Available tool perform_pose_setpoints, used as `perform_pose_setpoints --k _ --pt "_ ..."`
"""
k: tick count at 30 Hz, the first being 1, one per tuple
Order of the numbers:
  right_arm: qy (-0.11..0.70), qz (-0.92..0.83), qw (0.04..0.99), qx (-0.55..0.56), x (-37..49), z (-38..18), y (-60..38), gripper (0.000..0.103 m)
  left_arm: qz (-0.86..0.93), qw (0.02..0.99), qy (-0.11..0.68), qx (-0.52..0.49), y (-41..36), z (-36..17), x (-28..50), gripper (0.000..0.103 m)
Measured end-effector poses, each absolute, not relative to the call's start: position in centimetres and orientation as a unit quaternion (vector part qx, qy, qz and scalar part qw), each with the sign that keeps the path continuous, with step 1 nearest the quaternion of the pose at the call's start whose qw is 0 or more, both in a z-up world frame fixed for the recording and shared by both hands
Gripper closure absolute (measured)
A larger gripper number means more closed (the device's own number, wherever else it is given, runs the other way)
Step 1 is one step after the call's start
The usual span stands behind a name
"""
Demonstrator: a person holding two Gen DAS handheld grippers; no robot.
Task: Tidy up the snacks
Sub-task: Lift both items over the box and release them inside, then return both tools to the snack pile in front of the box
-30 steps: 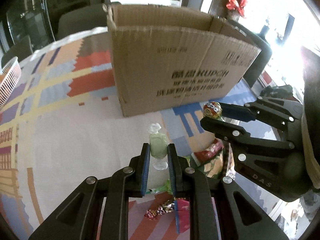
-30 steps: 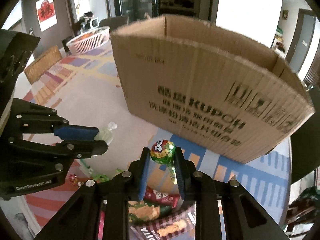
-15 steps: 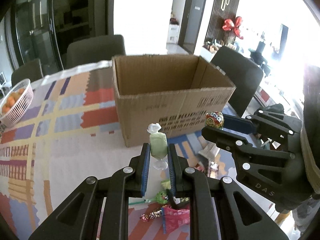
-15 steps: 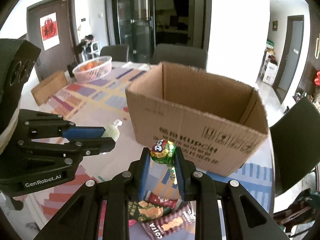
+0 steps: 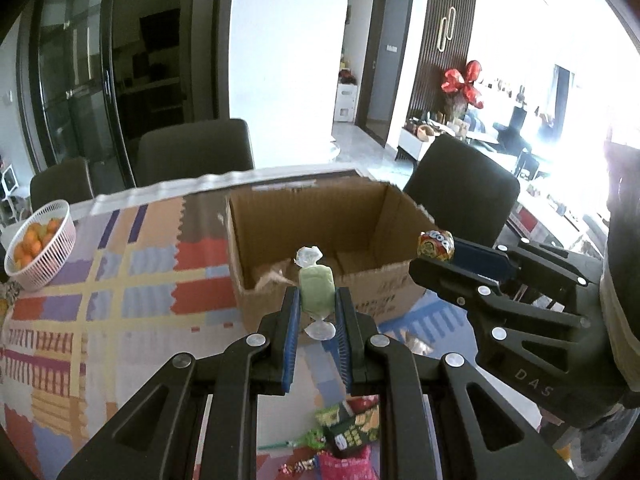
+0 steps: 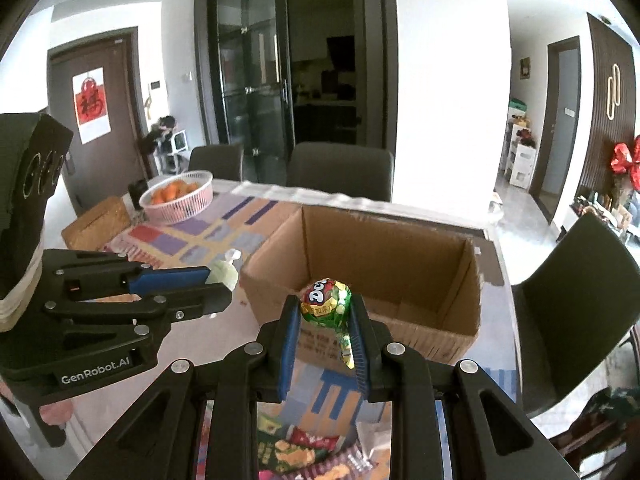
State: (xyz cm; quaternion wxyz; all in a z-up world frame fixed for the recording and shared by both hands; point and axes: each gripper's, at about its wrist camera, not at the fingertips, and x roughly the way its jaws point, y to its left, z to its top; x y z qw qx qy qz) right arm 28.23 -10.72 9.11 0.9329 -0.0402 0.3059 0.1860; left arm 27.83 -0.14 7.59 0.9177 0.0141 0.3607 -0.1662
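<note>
Centrally, the left gripper [image 5: 317, 306] has its jaws clamped on a pale green twist-wrapped candy [image 5: 316, 294], held upright in the air just before the near wall of the open brown cardboard box [image 5: 280, 220]. Beside it, the right gripper [image 6: 325, 320] has its jaws clamped on a round lollipop in a green and red wrapper [image 6: 326, 303], likewise raised at the box's near rim. Both snacks hang above the tabletop covered by a patchwork-patterned cloth [image 5: 120, 280], not inside the box. Below the grippers, several loose snack packets [image 6: 304, 448] lie on the cloth. At the far left of the cloth stands a white wire basket of oranges [image 5: 40, 244]. Dark chairs [image 5: 196, 152] stand behind the tabletop.
</note>
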Motion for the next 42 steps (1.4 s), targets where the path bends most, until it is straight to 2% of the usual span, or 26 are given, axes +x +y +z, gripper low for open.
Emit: perform_pose_setpoints --k 11,24,25,26,27,29,31,35,42 --pt "0.301 0.168 0.938 -0.021 32.0 10.9 -11.7 0.078 -0.161 0.921 0.353 0.028 -1.2 9.8 31.9 0.084" --pt "0.337 0.140 0.931 -0.014 37.2 9.8 -12.8 0.078 -0.153 0.908 0.388 0.041 -2.1 7.8 37.2 0.084" --pt "0.340 0.139 0.930 -0.013 37.5 9.6 -12.8 0.077 -0.148 0.909 0.387 0.044 -2.1 7.7 37.4 0.080" --pt "0.345 0.135 0.929 -0.012 37.6 9.2 -12.7 0.077 -0.139 0.910 0.387 0.049 -2.1 7.6 37.5 0.070" --pt "0.346 0.132 0.929 -0.012 37.8 9.0 -12.8 0.076 -0.133 0.911 0.386 0.052 -2.1 7.4 37.5 0.066" --pt "0.353 0.119 0.928 -0.018 37.9 8.5 -12.8 0.059 -0.129 0.913 0.383 0.054 -1.9 7.2 37.0 0.064" --pt "0.351 0.105 0.930 -0.021 37.5 8.4 -12.9 0.053 -0.125 0.914 0.381 0.056 -1.8 7.2 36.3 0.061" --pt "0.342 0.099 0.934 -0.030 35.7 8.3 -13.1 0.044 -0.123 0.919 0.371 0.057 -1.4 7.3 34.3 0.058" --pt "0.320 0.100 0.942 -0.022 31.9 9.2 -13.1 0.035 -0.128 0.927 0.349 0.056 -0.5 8.0 30.1 0.051"
